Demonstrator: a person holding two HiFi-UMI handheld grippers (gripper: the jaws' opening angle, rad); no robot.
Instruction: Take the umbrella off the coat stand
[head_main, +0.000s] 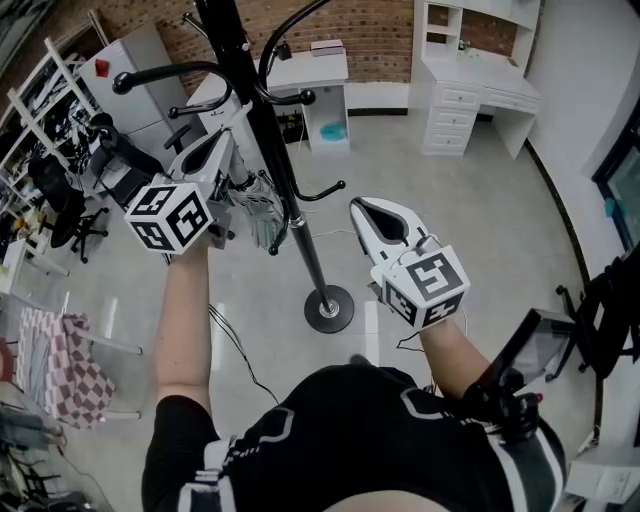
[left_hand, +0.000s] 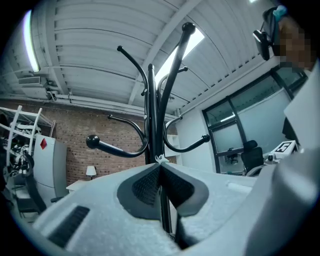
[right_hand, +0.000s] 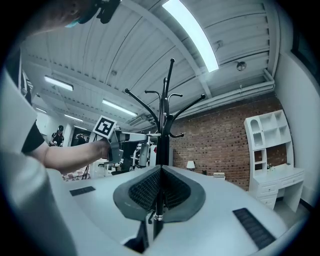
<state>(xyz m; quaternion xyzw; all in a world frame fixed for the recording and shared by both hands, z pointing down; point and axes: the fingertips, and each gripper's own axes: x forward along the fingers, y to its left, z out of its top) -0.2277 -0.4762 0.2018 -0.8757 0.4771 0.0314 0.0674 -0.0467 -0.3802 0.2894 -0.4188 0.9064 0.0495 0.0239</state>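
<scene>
Umbrella (head_main: 263, 218): grey, folded, compact fabric type. It hangs just left of the pole of the black metal coat stand (head_main: 305, 245), below my left tool (left_hand: 160, 167). The left tool is closed, tips pinching a small white loop (left_hand: 160, 159); I judge that's the umbrella's strap, can't confirm. My right tool (head_main: 358, 205) is closed on nothing, to the right of the pole and apart from it.

Handling, my read:
- Light, with soft, slack fabric over a short stiff core.
- It will swing freely on a strap.
- The strap is thin, so the pinch is marginal and could slip or snag a hook.
- The firmer hold is across the rolled body or the handle end, and the right tool is free for that.
</scene>
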